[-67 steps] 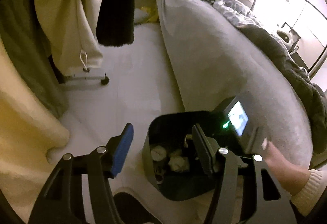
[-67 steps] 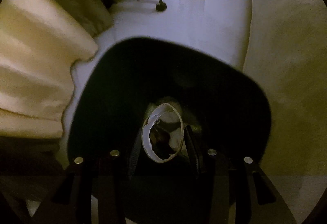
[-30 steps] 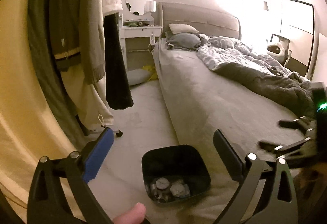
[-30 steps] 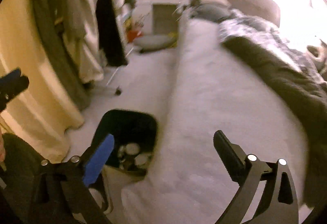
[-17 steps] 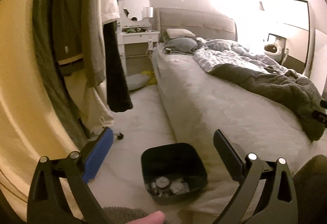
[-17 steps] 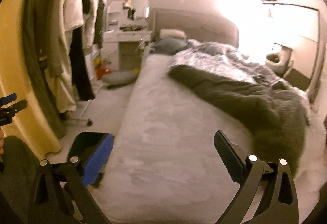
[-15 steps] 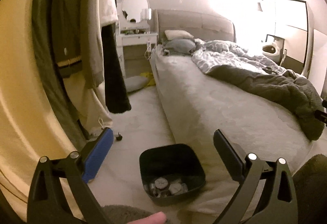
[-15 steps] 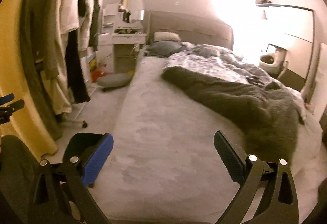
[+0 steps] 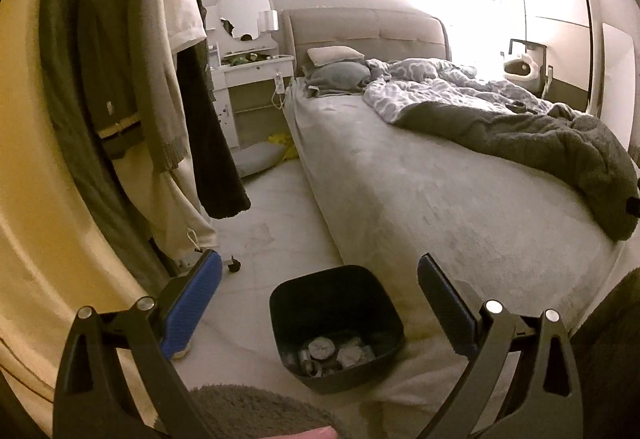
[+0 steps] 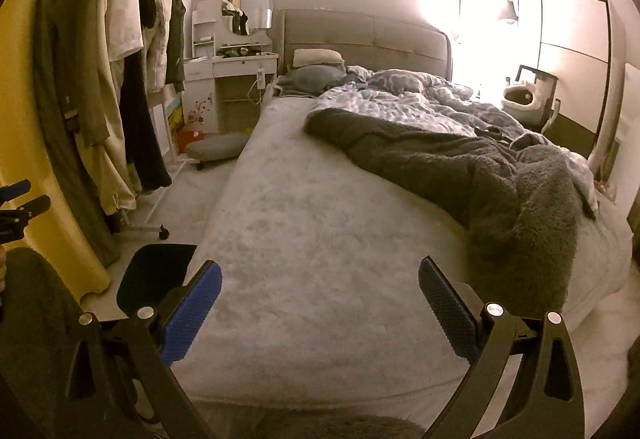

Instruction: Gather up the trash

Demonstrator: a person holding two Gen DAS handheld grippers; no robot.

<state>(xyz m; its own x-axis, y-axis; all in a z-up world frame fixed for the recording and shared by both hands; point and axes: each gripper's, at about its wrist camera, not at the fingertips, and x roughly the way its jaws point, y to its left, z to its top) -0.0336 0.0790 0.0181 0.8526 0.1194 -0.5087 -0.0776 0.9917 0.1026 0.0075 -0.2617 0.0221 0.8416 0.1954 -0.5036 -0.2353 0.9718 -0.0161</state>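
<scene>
A black trash bin [image 9: 336,323] stands on the floor beside the bed, with several crumpled pieces of trash [image 9: 332,353] at its bottom. My left gripper [image 9: 320,303] is open and empty, held high above the bin. My right gripper [image 10: 320,307] is open and empty, raised over the foot of the bed. The bin's rim [image 10: 154,277] shows at the lower left of the right wrist view, behind the left finger.
A grey bed [image 10: 340,223] with a rumpled dark blanket [image 10: 480,175] fills the right side. Clothes hang on a wheeled rack [image 9: 132,99] at the left. A white dressing table with a mirror [image 9: 248,67] stands at the back. A grey cushion [image 10: 216,149] lies on the floor.
My right gripper let go of the torn cup over the bin, opened and rose to face the bed. My left gripper rose too, so the bin looks smaller and farther below.
</scene>
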